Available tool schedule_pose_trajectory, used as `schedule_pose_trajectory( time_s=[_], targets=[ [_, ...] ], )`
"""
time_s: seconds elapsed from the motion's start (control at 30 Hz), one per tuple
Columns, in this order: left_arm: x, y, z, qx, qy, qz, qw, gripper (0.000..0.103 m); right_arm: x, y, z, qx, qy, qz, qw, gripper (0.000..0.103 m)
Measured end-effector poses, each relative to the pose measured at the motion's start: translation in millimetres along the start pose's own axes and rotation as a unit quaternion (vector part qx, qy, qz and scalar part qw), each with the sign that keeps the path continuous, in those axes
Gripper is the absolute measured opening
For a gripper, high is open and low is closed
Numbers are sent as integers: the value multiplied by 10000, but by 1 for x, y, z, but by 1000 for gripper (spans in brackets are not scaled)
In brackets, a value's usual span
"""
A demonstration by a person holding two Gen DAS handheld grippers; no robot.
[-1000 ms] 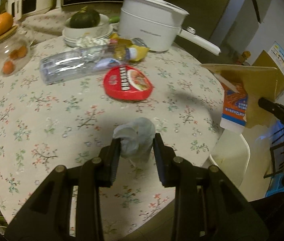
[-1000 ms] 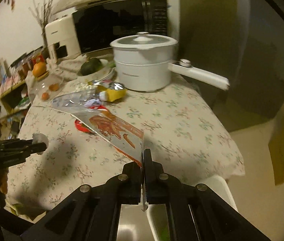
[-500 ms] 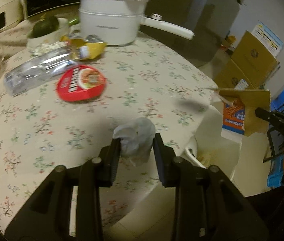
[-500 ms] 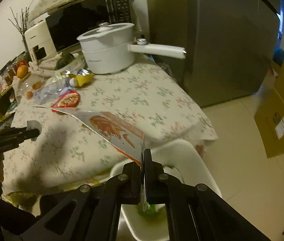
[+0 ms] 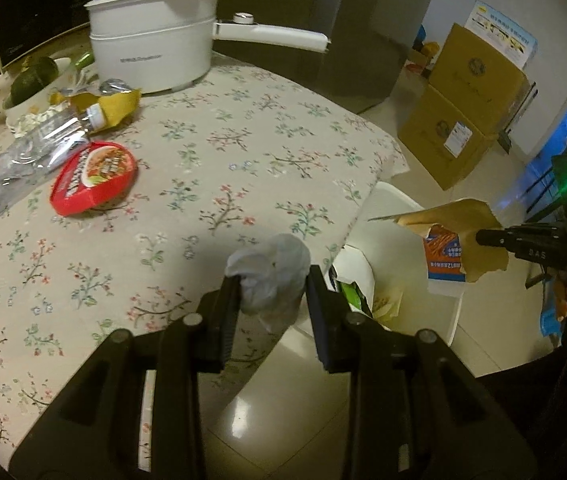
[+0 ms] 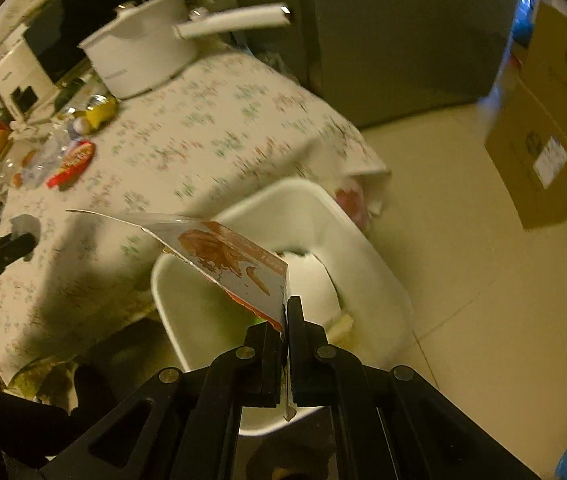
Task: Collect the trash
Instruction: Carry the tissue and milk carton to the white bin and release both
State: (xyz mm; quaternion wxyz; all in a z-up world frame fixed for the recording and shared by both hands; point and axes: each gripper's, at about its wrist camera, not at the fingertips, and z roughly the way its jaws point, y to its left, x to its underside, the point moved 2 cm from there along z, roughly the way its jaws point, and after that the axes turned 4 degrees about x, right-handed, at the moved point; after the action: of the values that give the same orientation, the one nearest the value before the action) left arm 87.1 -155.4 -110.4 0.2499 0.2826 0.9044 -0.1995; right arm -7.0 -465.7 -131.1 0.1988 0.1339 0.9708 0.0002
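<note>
My left gripper [image 5: 271,292] is shut on a crumpled grey-white wad of tissue [image 5: 269,276], held over the table's near edge beside a white trash bin [image 5: 399,276]. My right gripper [image 6: 286,312] is shut on a torn orange snack wrapper [image 6: 227,254] and holds it over the open bin [image 6: 367,248]; the wrapper also shows in the left wrist view [image 5: 449,240]. On the table lie a red round lid [image 5: 93,178], a clear plastic wrapper [image 5: 23,160] and a yellow packet [image 5: 115,106].
A floral cloth covers the table [image 5: 223,152]. A white pot with a long handle [image 5: 155,56] stands at the back, next to a bowl with a dark squash [image 5: 31,80]. Cardboard boxes [image 5: 467,104] stand on the floor. A grey fridge [image 6: 395,36] is behind.
Both grippers have swung right, away from the table's middle toward the bin. The wrapper now hangs over the bin opening, and the tissue wad sits at the table edge.
</note>
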Motion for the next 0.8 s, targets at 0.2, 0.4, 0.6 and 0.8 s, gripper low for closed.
schedule_pose_trajectory(
  time_s=[0.2,0.4,0.6,0.8],
  targets=[
    [-1,-25,17,84,141,250,9996,34,6,-14,18,-59,320,212,9992,10],
    [1,-45,33,173,293,487,9982,34,5,-16,9,-146,226,312,9992,39],
    [6,-66,54,249,481,735,9958,35,4,-19,3,-171,141,324,9992,50],
    [10,-86,73,269,573,966,9933,35,3,-28,1,-158,103,429,9989,53]
  ],
)
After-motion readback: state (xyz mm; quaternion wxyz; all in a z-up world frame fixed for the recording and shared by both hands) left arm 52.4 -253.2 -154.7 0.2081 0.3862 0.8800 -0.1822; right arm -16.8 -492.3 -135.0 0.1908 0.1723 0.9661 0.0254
